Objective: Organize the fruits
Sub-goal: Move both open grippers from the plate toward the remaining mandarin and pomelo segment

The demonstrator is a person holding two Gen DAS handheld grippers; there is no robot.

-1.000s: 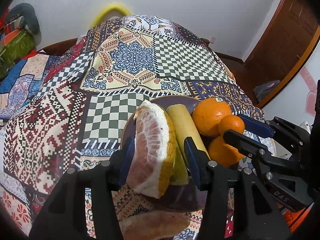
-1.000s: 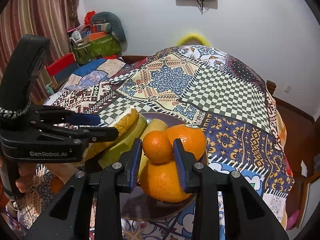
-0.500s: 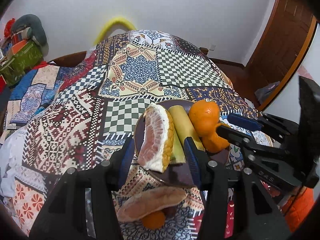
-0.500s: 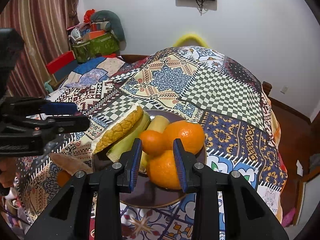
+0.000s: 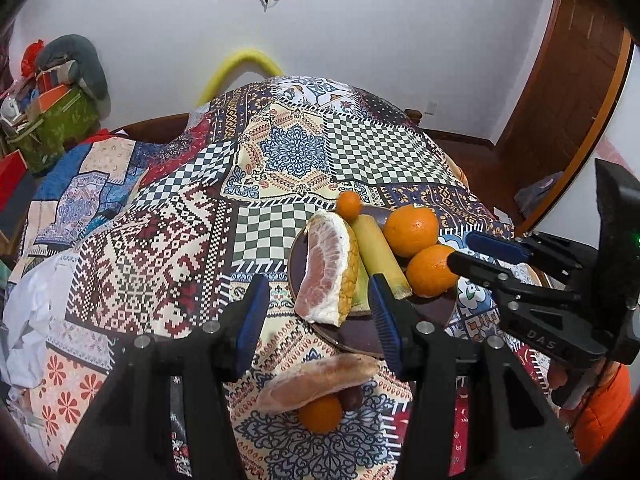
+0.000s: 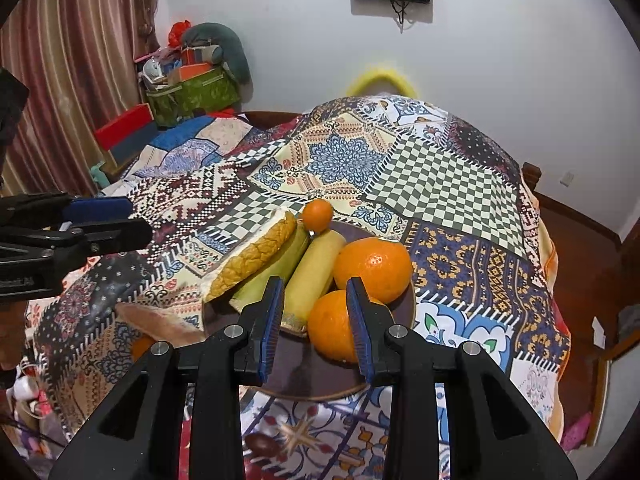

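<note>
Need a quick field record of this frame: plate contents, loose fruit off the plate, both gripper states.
plate: dark, on the patchwork cloth
on plate: pomelo wedge, two pale green stalks, two oranges
small tangerine: at the far rim of the plate
off plate: pomelo piece, another tangerine, dark fruit
left gripper: open, empty
right gripper: open, empty

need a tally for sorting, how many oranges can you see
4: two big oranges on the plate, a small one at its far rim, another on the cloth under a pomelo wedge. More may be hidden.
</note>
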